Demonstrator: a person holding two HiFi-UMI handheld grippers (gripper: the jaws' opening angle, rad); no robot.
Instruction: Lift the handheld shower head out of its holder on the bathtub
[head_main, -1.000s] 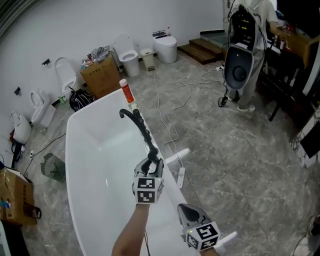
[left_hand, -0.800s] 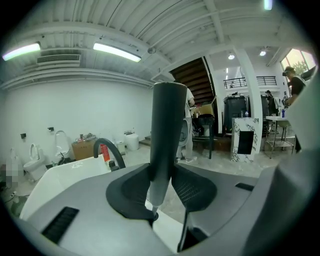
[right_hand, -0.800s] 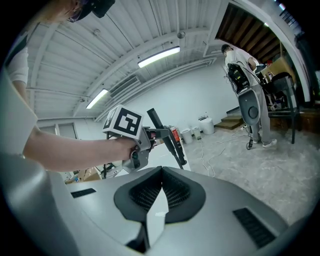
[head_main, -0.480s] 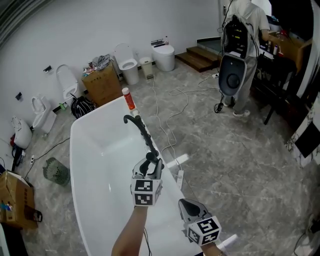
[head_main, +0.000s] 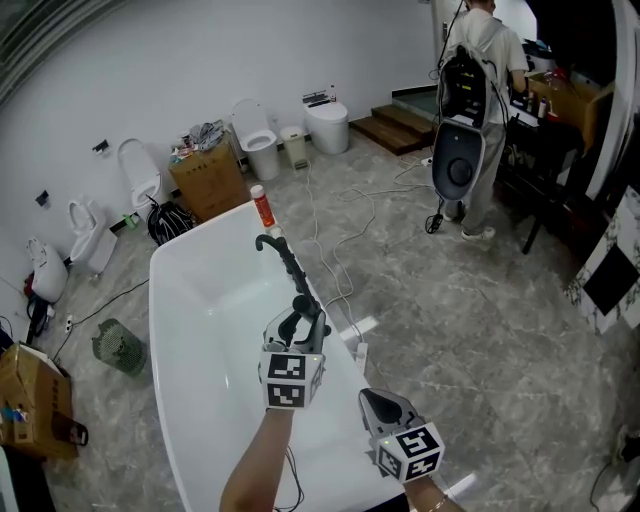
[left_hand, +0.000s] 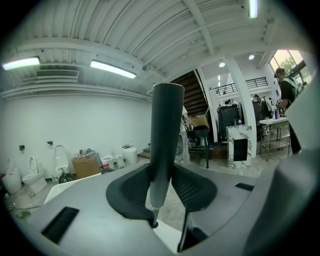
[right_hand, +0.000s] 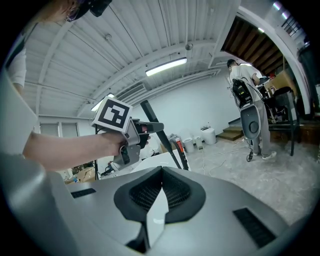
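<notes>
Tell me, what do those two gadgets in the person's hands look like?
Both the left gripper and right gripper are grey, with two jaws lined in a dark mesh-textured material. Each carries a white cube printed with black square markers. The left forearm shows no sleeve.

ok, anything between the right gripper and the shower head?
Just bare white bathtub rim, per the head view. The right gripper is shut and empty, and the left gripper holds the shower head.
</notes>
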